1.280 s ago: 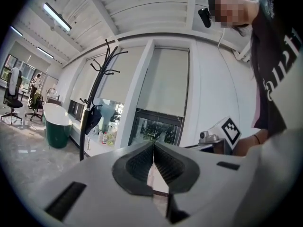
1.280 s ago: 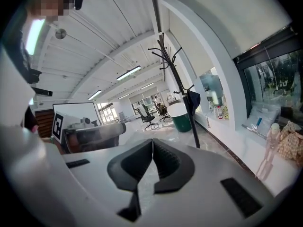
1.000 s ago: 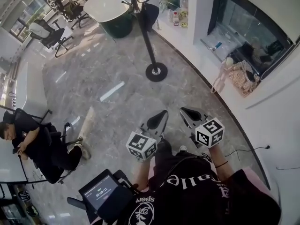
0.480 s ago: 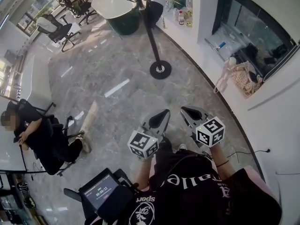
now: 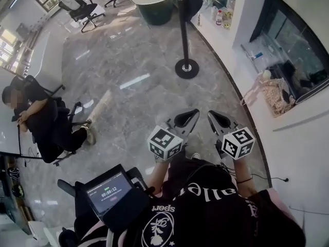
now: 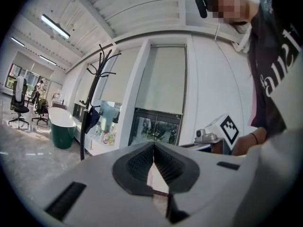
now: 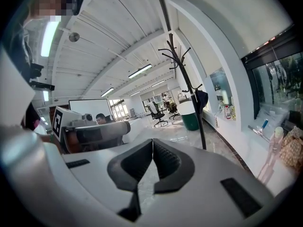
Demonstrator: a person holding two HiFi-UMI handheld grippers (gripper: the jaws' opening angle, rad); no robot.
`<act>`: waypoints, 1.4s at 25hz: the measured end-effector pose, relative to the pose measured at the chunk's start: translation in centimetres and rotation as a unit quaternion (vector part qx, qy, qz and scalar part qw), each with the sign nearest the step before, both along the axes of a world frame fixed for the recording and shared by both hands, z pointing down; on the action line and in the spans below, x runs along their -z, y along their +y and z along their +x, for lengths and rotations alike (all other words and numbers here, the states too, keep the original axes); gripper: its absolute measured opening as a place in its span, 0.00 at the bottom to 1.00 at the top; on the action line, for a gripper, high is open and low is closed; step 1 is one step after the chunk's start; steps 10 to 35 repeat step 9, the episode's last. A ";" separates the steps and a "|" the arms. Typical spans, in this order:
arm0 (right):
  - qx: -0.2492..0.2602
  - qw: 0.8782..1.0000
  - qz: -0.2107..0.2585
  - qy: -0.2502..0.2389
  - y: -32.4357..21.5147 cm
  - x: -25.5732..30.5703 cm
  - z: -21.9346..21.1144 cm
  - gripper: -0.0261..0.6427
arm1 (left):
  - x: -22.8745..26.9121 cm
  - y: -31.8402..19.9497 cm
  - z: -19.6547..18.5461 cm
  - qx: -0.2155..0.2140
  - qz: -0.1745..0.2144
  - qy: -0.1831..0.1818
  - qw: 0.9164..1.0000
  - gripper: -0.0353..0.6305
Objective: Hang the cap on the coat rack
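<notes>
The black coat rack [image 5: 183,30] stands on its round base [image 5: 186,68] on the marble floor, a good way ahead of both grippers. A dark cap [image 5: 194,5] hangs from one of its upper hooks; it also shows as the cap [image 6: 92,118] in the left gripper view and the cap [image 7: 201,100] in the right gripper view. My left gripper [image 5: 187,118] and right gripper [image 5: 218,118] are held side by side in front of the person's body, pointing toward the rack. In both, the ribbed pads meet with nothing between them, at the left gripper [image 6: 154,146] and the right gripper [image 7: 152,144].
A person [image 5: 38,122] sits on a chair at the left. Office chairs [image 5: 74,5] and a green tub with a white top [image 5: 154,1] stand beyond the rack. A white counter with bottles [image 5: 222,17] runs along the right wall. A tablet [image 5: 108,192] sits near the body.
Both grippers have drifted a little forward, toward the rack, and the head view has swung with them. The jaws stay shut and empty.
</notes>
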State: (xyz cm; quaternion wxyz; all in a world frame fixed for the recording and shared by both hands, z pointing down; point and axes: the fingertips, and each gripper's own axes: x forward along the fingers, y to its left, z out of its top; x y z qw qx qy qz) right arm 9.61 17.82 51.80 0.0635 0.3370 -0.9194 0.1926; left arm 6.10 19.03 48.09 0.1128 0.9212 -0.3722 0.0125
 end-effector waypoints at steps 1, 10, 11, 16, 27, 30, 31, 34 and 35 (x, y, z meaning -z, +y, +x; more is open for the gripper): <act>-0.001 1.000 -0.001 0.002 0.1 -0.1 0.2 0.07 | 0.0 0.1 0.2 -0.002 0.000 0.000 1.000 0.06; -0.003 1.000 0.009 -0.006 -0.5 0.3 -0.8 0.07 | -0.1 -0.3 -0.4 -0.011 0.003 -0.014 1.000 0.06; -0.003 1.000 0.009 -0.006 -0.5 0.3 -0.8 0.07 | -0.1 -0.3 -0.4 -0.011 0.003 -0.014 1.000 0.06; -0.003 1.000 0.009 -0.006 -0.5 0.3 -0.8 0.07 | -0.1 -0.3 -0.4 -0.011 0.003 -0.014 1.000 0.06; -0.003 1.000 0.009 -0.006 -0.5 0.3 -0.8 0.07 | -0.1 -0.3 -0.4 -0.011 0.003 -0.014 1.000 0.06; -0.003 1.000 0.009 -0.006 -0.5 0.3 -0.8 0.07 | -0.1 -0.3 -0.4 -0.011 0.003 -0.014 1.000 0.06; -0.003 1.000 0.009 -0.006 -0.5 0.3 -0.8 0.07 | -0.1 -0.3 -0.4 -0.011 0.003 -0.014 1.000 0.06; -0.003 1.000 0.009 -0.006 -0.5 0.3 -0.8 0.07 | -0.1 -0.3 -0.4 -0.011 0.003 -0.014 1.000 0.06; -0.003 1.000 0.009 -0.006 -0.5 0.3 -0.8 0.07 | -0.1 -0.3 -0.4 -0.011 0.003 -0.014 1.000 0.06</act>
